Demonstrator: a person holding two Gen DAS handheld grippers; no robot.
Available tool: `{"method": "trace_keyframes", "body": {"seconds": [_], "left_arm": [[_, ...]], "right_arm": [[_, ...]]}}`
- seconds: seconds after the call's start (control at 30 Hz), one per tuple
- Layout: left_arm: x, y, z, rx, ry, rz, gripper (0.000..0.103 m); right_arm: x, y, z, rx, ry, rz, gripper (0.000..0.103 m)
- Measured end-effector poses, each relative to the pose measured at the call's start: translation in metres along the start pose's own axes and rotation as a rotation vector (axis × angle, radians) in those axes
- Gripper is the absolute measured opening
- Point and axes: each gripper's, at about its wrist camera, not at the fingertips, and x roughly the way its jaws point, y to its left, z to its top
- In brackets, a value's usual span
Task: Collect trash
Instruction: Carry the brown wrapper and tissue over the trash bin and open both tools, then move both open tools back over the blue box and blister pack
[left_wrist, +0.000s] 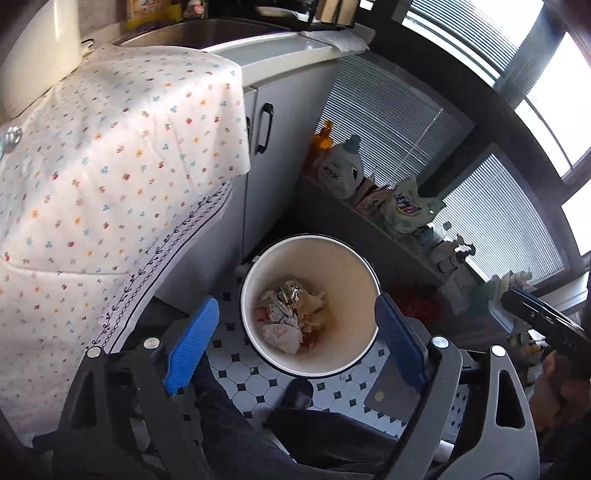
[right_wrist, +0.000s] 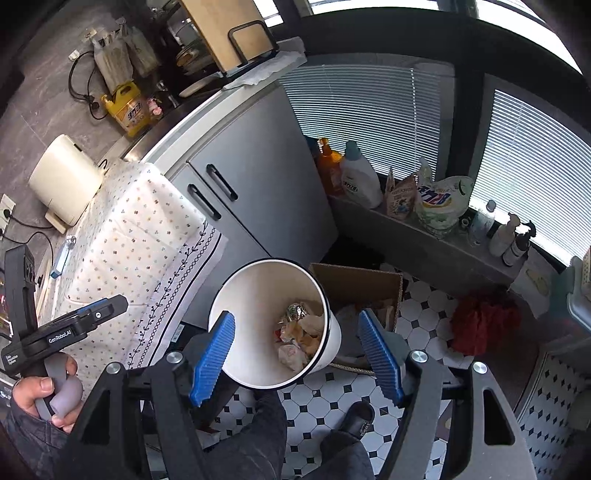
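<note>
A white trash bin (left_wrist: 354, 266) with a dark rim stands on the tiled floor, and shows in the right wrist view (right_wrist: 258, 288) too. Crumpled foil, paper and wrappers (left_wrist: 291, 314) lie at its bottom, also seen from the right (right_wrist: 299, 328). My left gripper (left_wrist: 295, 325) is open and empty, held above the bin's mouth. My right gripper (right_wrist: 297, 350) is open and empty, also above the bin. The left gripper's body (right_wrist: 66, 328) shows at the left of the right wrist view, held in a hand.
A counter with a floral cloth (left_wrist: 110, 166) stands left of the bin. Grey cabinet doors (right_wrist: 258, 177) are behind it. A cardboard box (right_wrist: 362, 291) sits beside the bin. Detergent bottles (right_wrist: 360, 177) line a low ledge under the blinds. A red cloth (right_wrist: 480, 325) lies on the floor.
</note>
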Motion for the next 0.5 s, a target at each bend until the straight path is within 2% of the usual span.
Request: {"method": "trace_keyframes", "body": {"seconds": [0.17,0.4,0.5], "left_arm": [[-0.035,0.039,-0.01,-0.099,-0.074,0.048,0.096],[-0.088,0.097,-0.021,-0.222,-0.179,0.131,0.097],[-0.11,0.121,-0.027,-0.273,-0.224,0.162,0.097]], "right_arm": [[0.01,0.042,0.014,-0.097,0.005,0.063,0.074],[0.023,0.104,0.034,-0.19,0.004,0.149,0.088],[0.028,0.133,0.041,-0.228,0.007,0.185,0.09]]}}
